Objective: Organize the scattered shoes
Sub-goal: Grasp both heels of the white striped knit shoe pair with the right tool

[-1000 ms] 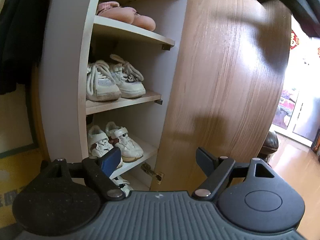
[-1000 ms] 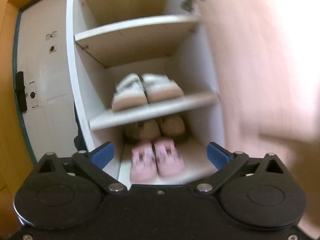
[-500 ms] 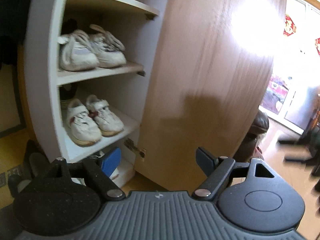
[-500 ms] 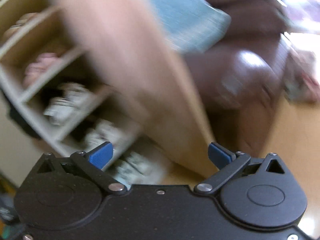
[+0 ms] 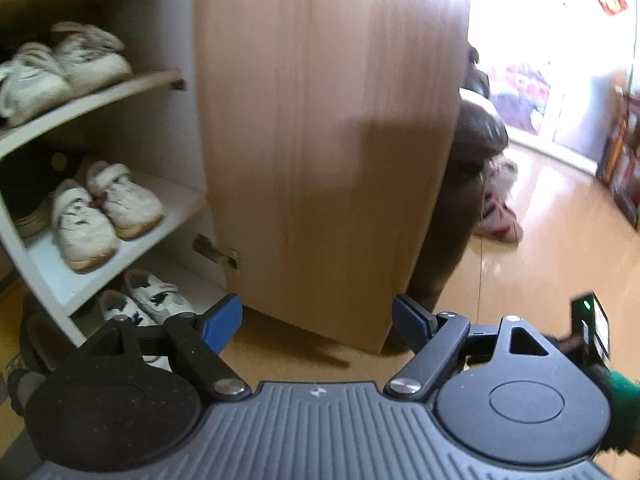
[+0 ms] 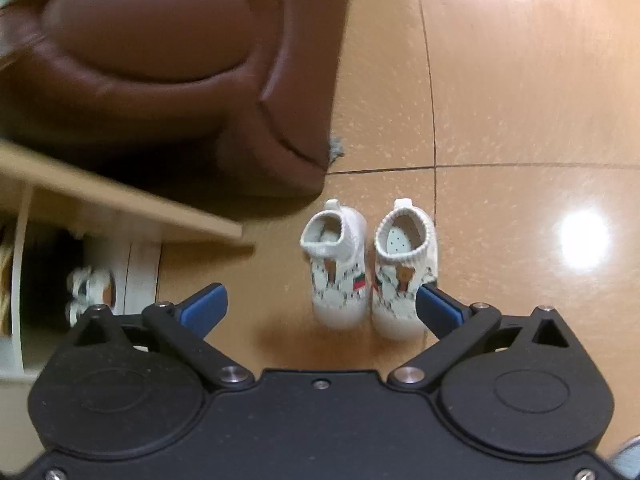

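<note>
Now floor-level white sock shoes (image 6: 368,268) below right gripper (image 6: 318,306), shelves gone.

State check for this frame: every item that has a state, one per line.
left gripper: open, empty
right gripper: open, empty, above the shoes
cabinet door: swung open
white shoe pair: on the floor, upright, side by side
sneakers on middle shelf: shelved, paired
sneakers on bottom shelf: shelved

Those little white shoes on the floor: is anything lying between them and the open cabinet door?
No. In the right wrist view only bare tiled floor lies between the pair of white shoes and the cabinet door's edge. The brown sofa sits behind.
</note>
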{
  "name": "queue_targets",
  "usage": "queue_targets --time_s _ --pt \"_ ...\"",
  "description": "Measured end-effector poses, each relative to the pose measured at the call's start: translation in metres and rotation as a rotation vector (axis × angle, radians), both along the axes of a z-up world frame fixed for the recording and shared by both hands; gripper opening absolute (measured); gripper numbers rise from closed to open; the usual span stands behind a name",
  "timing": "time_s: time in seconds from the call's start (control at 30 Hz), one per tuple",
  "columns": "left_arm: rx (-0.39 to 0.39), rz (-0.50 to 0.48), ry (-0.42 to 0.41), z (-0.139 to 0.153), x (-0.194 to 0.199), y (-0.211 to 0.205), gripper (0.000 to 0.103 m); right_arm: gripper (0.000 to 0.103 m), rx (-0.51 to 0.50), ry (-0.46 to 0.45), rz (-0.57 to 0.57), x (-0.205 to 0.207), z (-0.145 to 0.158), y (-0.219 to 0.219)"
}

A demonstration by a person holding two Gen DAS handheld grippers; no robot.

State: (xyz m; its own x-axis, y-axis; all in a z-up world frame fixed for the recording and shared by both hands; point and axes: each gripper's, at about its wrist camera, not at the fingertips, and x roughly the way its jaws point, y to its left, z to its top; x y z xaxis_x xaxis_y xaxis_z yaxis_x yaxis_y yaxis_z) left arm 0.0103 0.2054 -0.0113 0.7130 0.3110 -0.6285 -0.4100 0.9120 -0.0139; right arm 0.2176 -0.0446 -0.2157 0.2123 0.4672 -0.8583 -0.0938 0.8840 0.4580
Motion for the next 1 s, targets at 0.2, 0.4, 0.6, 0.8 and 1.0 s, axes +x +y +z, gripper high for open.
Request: queue_targets --time_s 0.2,0.4,0.6,0.8,1.0 --pt "-0.036 -0.027 0.057 -0.023 0.024 -0.007 0.082 0.101 0.001 0.043 -0.012 0.024 -0.034 0.013" --pt "-0.079 -0.024 0.079 -0.034 0.032 -0.005 0.082 0.101 0.001 0.078 -0.051 0.041 -0.063 0.016" --pt "-0.077 0.001 0.130 -0.050 0.033 0.001 0.082 0.086 -0.074 0.083 -0.031 0.044 -0.087 0.036" --pt "-0.069 -0.040 0.230 -0.067 0.036 0.004 0.082 0.079 -0.115 0.074 -0.045 0.046 -0.097 0.046" --pt "-0.093 -0.044 0.271 -0.077 0.036 0.008 0.082 0.067 -0.123 0.081 -0.075 0.051 -0.106 0.046"
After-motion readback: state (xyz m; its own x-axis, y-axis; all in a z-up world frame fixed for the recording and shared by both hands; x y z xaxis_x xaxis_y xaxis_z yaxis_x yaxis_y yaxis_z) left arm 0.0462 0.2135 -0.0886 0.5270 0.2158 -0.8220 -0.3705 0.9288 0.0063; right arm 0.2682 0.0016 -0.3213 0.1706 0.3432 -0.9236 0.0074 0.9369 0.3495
